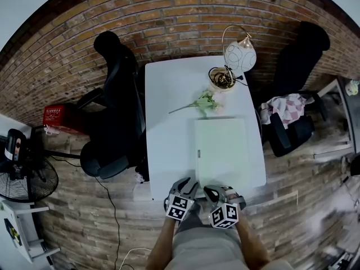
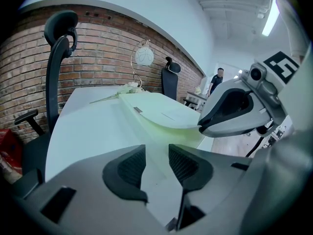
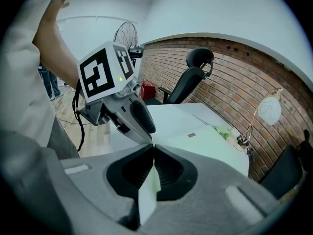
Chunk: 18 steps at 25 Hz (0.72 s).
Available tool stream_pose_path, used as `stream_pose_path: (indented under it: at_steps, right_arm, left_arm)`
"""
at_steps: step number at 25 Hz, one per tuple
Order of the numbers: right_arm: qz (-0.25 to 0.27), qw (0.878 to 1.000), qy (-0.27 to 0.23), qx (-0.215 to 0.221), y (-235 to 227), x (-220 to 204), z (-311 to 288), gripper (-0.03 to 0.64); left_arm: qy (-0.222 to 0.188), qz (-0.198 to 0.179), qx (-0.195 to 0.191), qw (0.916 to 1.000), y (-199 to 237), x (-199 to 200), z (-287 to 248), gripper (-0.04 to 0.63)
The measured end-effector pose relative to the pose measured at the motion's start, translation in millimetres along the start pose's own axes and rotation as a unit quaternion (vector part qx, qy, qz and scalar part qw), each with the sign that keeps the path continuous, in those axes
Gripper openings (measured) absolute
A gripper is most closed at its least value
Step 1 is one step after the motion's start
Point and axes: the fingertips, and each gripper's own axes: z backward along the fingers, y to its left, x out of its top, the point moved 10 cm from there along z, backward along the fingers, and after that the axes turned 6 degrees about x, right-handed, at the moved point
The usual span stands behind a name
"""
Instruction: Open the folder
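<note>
right claw clamped on folder cover's near edge, corner lifted off tabletop; left claw apart, empty, just beside it.

Red brick wall at the back, plank floor underneath. White table sits between two black office chairs, with a globe lamp on it and a standing fan off left.

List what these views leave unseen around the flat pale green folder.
- Inside of the flat pale green folder: covered by its front sheet, every view.
- Small grey tab on its edge: too small to identify, head view.
- Right gripper tips: under its marker cube, head view.
</note>
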Motion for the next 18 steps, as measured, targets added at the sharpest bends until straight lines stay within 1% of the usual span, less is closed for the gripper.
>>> stream_pose_path:
  at_steps: [18]
  right_arm:
    - [-0.007, 0.999, -0.009, -0.033, 0.7, 6.3, 14.4, 0.011]
  left_arm:
    - [0.000, -0.006, -0.001, 1.0000, 0.1, -0.7, 0.8, 0.153]
